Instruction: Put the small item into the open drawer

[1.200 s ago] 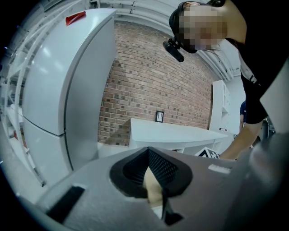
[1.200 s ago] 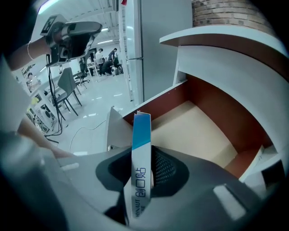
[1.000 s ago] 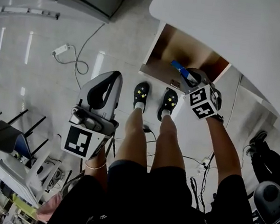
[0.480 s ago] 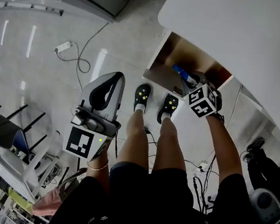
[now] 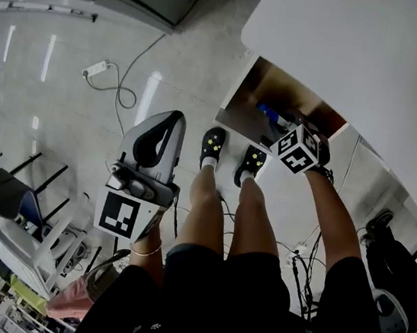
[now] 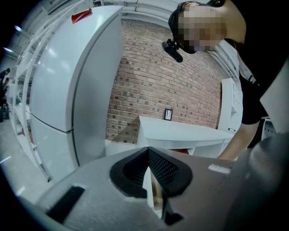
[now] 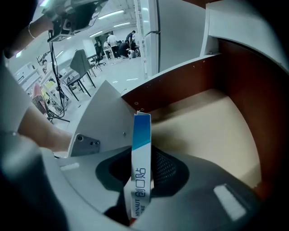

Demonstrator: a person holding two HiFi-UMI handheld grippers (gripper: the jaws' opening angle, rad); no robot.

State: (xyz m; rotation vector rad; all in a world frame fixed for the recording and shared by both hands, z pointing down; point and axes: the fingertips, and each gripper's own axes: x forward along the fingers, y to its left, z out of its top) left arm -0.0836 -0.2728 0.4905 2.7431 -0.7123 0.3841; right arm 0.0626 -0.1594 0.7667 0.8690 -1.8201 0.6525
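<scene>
A slim blue-and-white box (image 7: 141, 153) stands upright between the jaws of my right gripper (image 7: 142, 158), which is shut on it. The box hangs over the tan floor of the open drawer (image 7: 212, 131), between its red-brown walls. In the head view the right gripper (image 5: 278, 122), below its marker cube, points steeply down into the drawer (image 5: 254, 91) with the box's blue end (image 5: 268, 113) showing. My left gripper (image 5: 169, 118) is held away at the left above the floor. Its jaws (image 6: 148, 151) meet at the tips with nothing between them.
The drawer sticks out from under a white desk (image 5: 377, 62). My feet in black shoes (image 5: 212, 143) stand just before the drawer's front. A power strip with cable (image 5: 93, 70) lies on the floor. Chairs (image 5: 4, 195) stand at the left, a white fridge (image 6: 67, 81) ahead.
My right gripper has sunk with the box toward the drawer's inside and tilted more steeply down. The left gripper has stayed about where it was.
</scene>
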